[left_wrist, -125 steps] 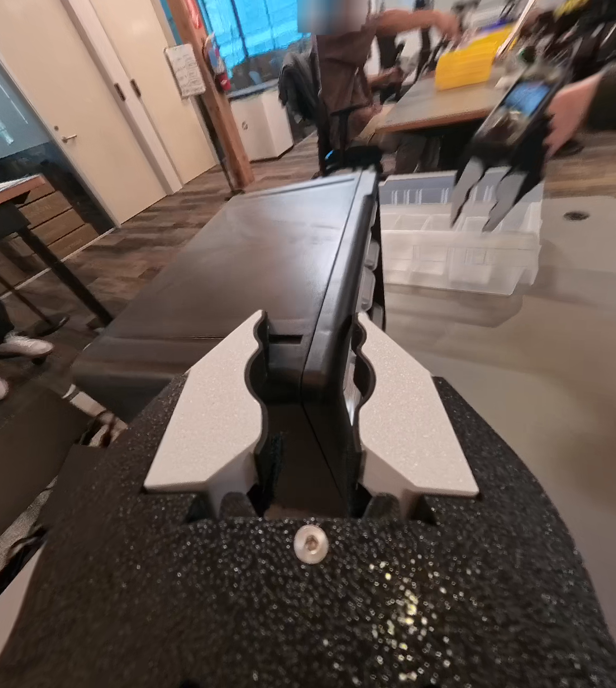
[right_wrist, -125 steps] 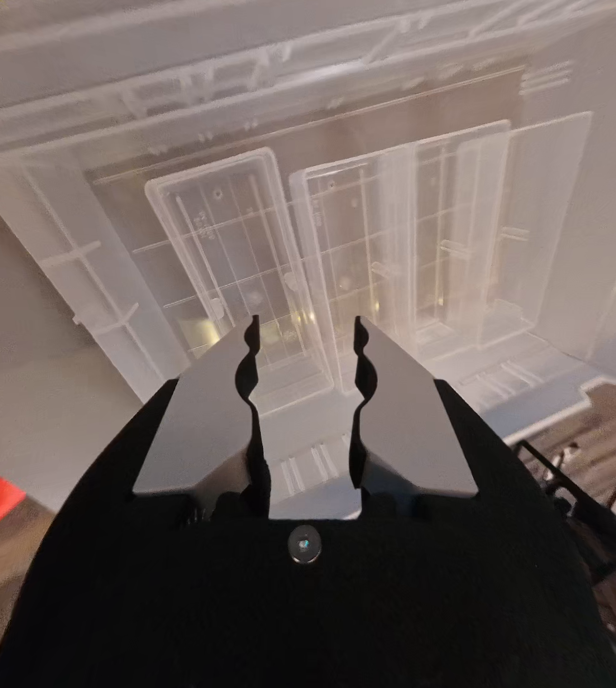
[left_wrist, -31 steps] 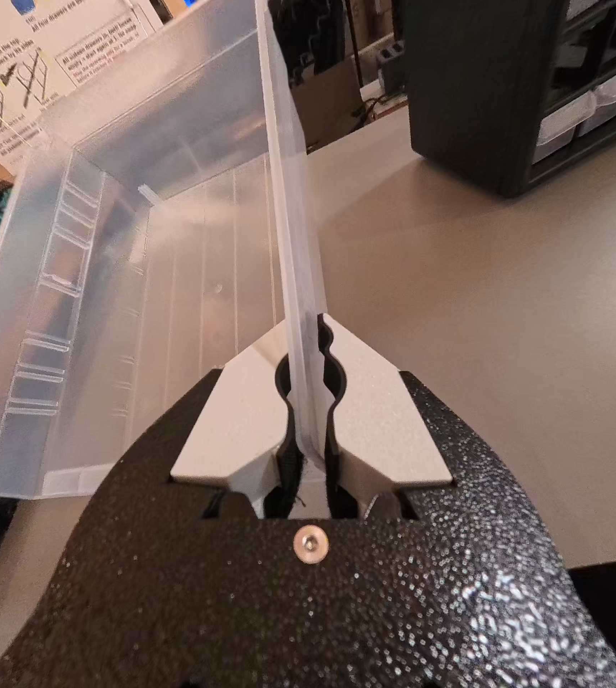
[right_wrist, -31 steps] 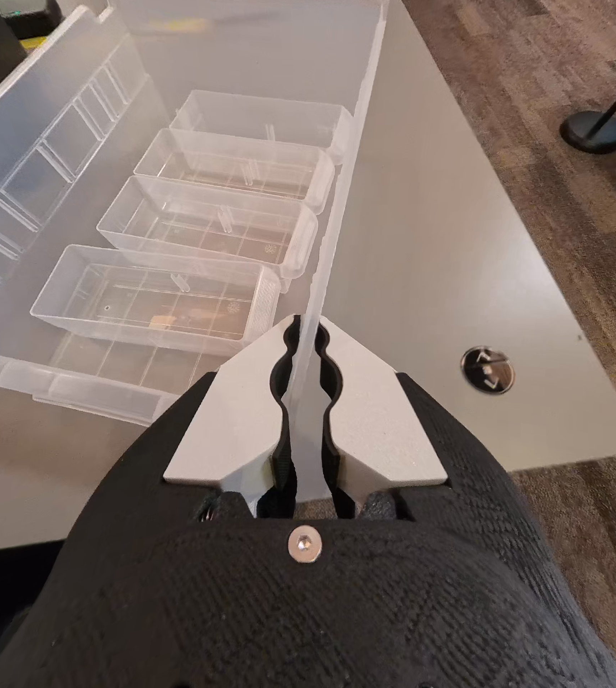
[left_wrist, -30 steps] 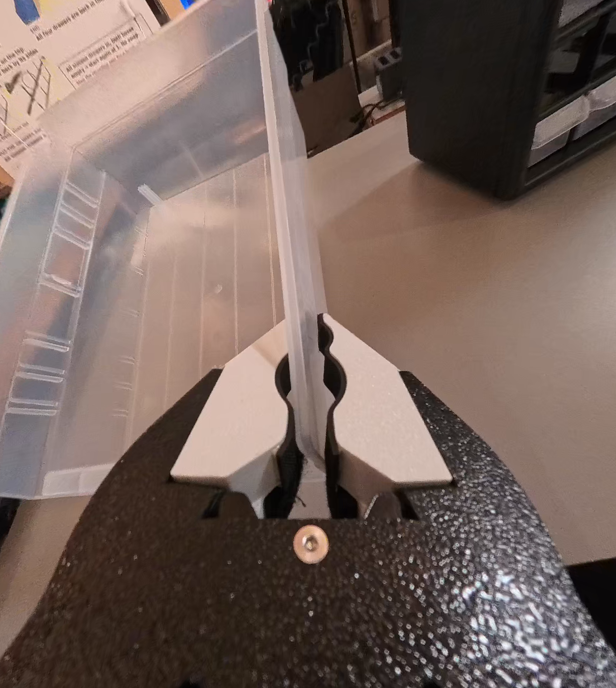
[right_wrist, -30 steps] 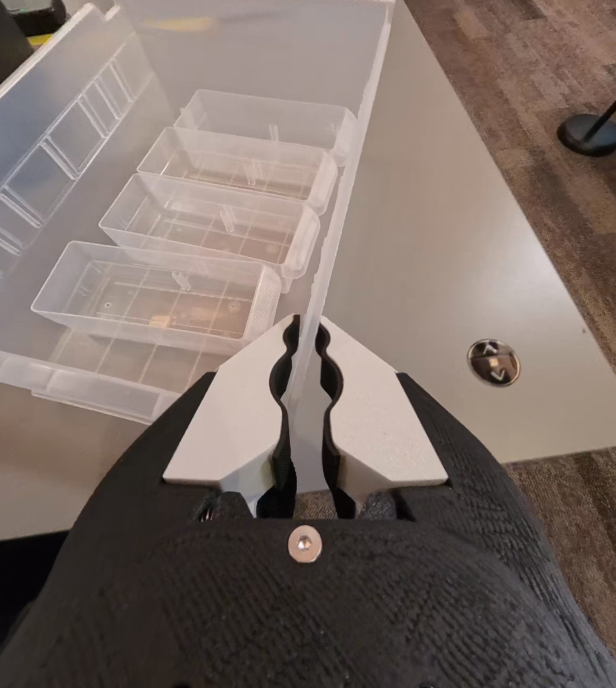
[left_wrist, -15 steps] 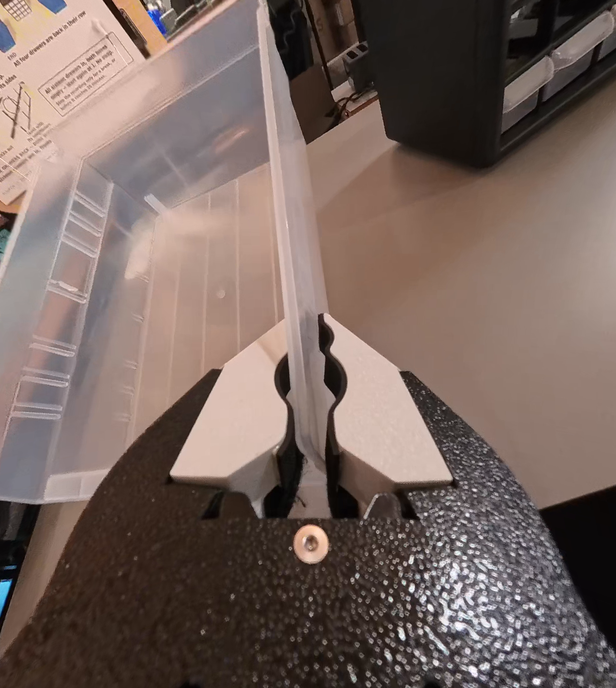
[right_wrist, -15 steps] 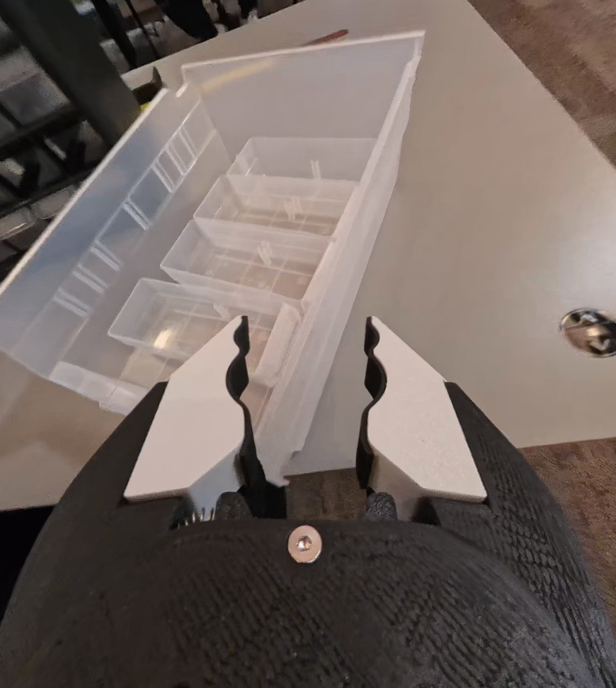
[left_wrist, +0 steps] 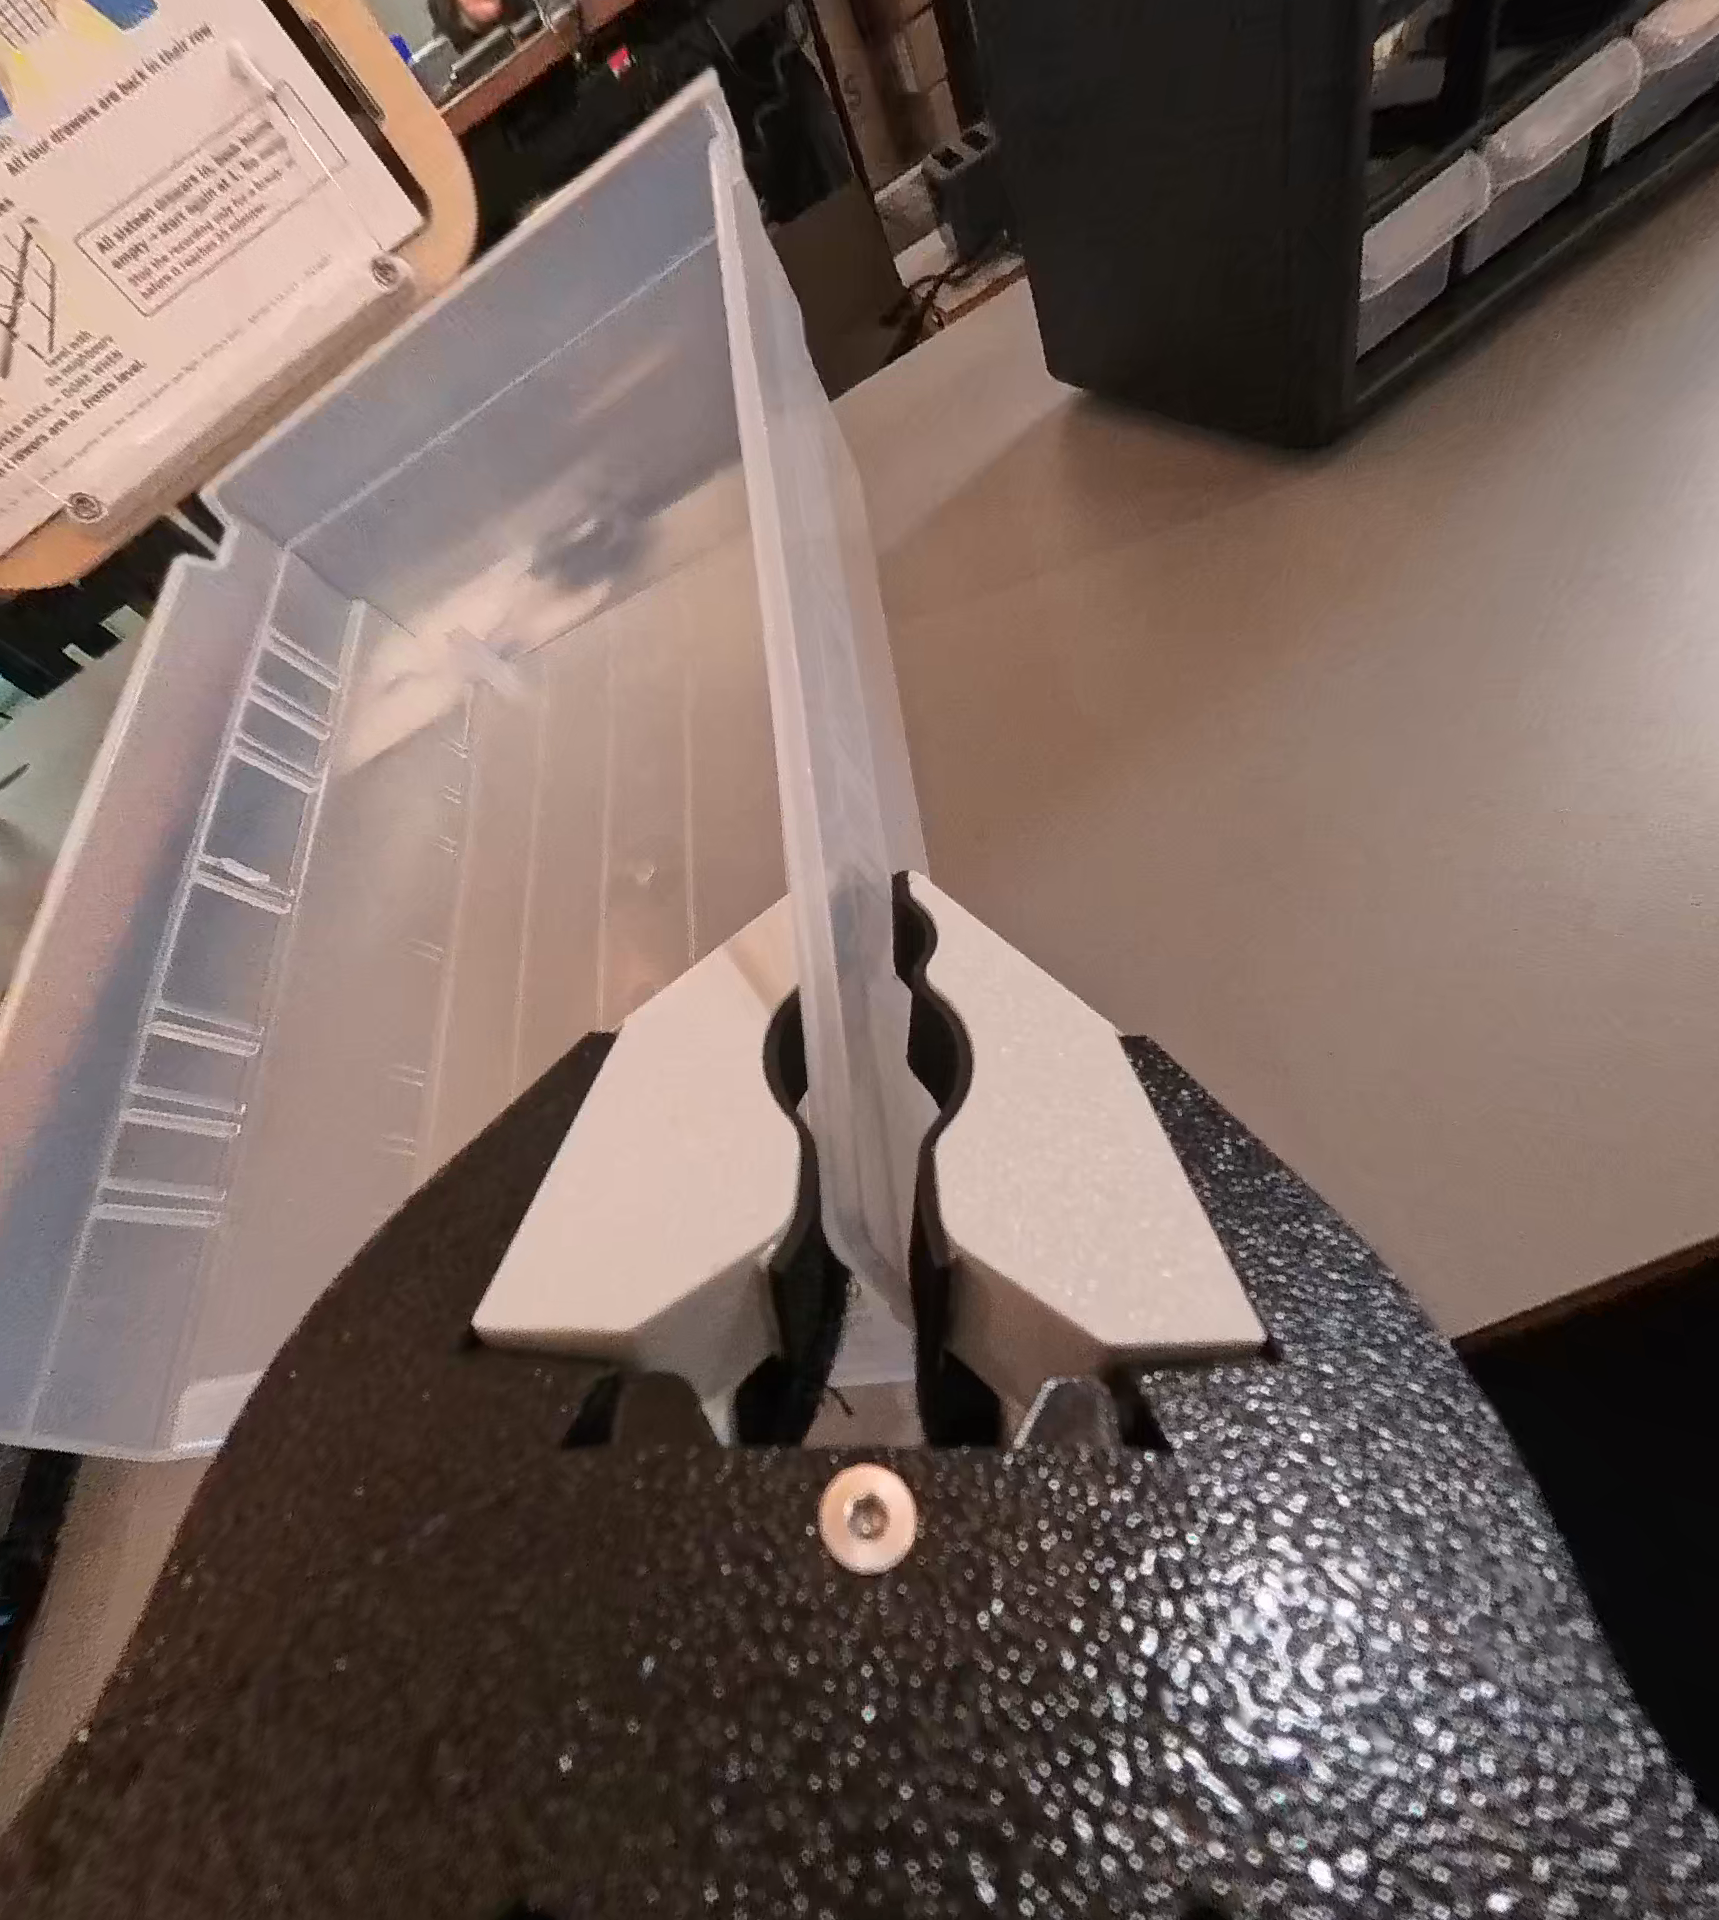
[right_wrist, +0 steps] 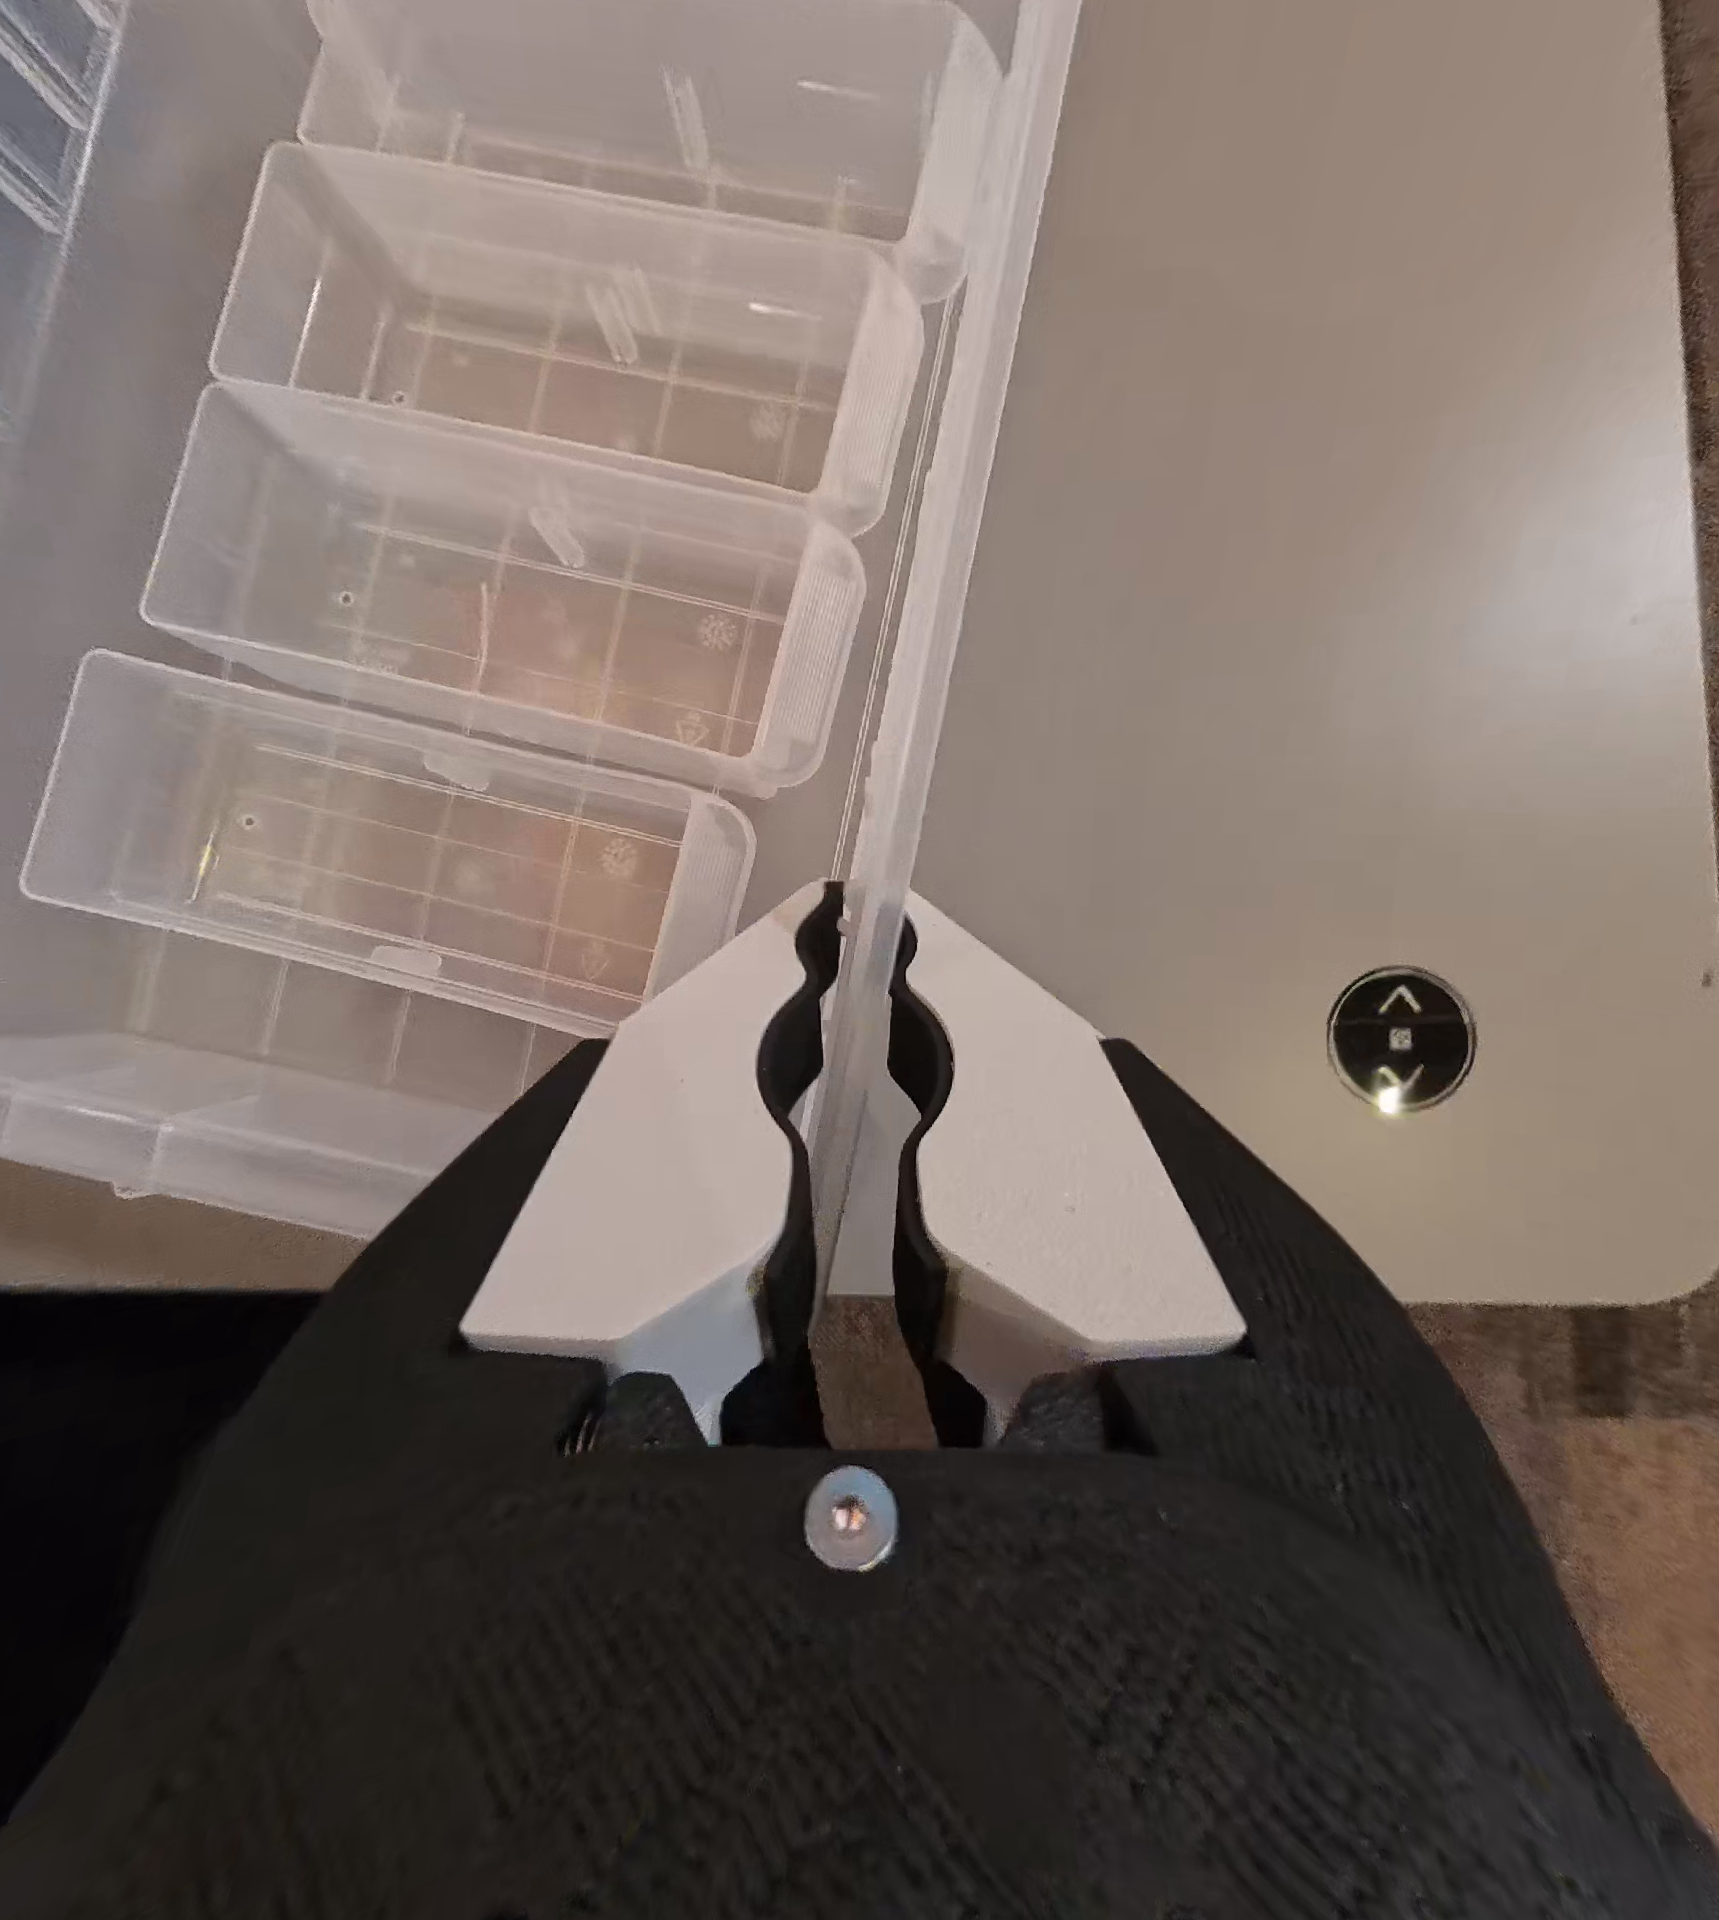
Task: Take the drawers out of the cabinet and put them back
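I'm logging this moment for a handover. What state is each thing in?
Left gripper: shut on the clear bin's wall.
Right gripper: shut on the clear bin's wall.
Clear bin: open-topped, on the table, gripped by both.
Small clear drawers: four, out of the cabinet, lying side by side inside the bin, empty.
Black cabinet: upright on the table, some drawers in place.

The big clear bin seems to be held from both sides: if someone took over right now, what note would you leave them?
Left gripper: jaws shut on one wall of the clear bin.
Right gripper: jaws shut on another wall of the same bin.
Things: four small clear drawers lie side by side inside the bin, which sits on the grey table. The black cabinet stands farther back, with some drawers in its slots.
Done: four drawers are out.
Left: return them to the cabinet. Which slots are empty cannot be seen.
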Demonstrator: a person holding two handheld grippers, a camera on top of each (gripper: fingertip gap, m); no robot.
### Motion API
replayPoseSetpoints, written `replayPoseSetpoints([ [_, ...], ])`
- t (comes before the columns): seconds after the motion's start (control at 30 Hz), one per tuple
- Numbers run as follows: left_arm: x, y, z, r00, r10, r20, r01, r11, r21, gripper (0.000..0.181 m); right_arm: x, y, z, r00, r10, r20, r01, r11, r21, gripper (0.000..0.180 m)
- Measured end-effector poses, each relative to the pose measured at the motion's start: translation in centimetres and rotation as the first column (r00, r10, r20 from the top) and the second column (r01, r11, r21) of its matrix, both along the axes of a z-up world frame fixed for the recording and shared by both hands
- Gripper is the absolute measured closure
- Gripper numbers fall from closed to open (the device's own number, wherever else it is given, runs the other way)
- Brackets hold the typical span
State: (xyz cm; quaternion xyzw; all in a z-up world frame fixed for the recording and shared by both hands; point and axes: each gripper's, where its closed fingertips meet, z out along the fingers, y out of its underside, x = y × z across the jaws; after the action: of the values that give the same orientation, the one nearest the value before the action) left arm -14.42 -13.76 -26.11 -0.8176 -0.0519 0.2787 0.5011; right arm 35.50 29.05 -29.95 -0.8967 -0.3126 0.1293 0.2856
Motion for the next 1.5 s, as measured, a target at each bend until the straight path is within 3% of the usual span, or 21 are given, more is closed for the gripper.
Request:
replayPoseSetpoints([
  [0.17,-0.4,-0.6,0.8,1.0,0.018,-0.009,-0.018,0.999,0.03,0.175,1.6,1.1,0.0,0.971,0.236,0.029,-0.234,0.971,-0.045,0.175],
  [0.4,-0.2,-0.5,1.5,0.999,0.024,-0.022,-0.023,0.999,0.047,0.175,1.5,2.2,0.0,0.83,0.557,-0.004,-0.555,0.826,-0.098,0.175],
  [0.67,0.0,-0.3,3.6,0.998,0.047,-0.045,-0.042,0.994,0.097,0.175,-5.5,0.8,0.1,0.678,0.733,-0.053,-0.735,0.674,-0.074,0.174],
  [0.97,0.2,-0.8,5.1,0.997,0.045,-0.057,-0.038,0.992,0.117,0.175,-13.1,-4.2,0.0,0.477,0.871,-0.121,-0.876,0.46,-0.143,0.172],
  [1.13,-0.3,-2.1,6.1,0.996,0.086,-0.016,-0.082,0.982,0.167,0.175,-16.9,-7.2,0.1,0.528,0.837,-0.14,-0.849,0.52,-0.094,0.175],
  [1.5,-1.0,-3.7,8.3,0.992,0.104,-0.073,-0.088,0.976,0.198,0.176,-27.2,-14.3,0.1,0.526,0.843,-0.107,-0.85,0.525,-0.042,0.176],
])
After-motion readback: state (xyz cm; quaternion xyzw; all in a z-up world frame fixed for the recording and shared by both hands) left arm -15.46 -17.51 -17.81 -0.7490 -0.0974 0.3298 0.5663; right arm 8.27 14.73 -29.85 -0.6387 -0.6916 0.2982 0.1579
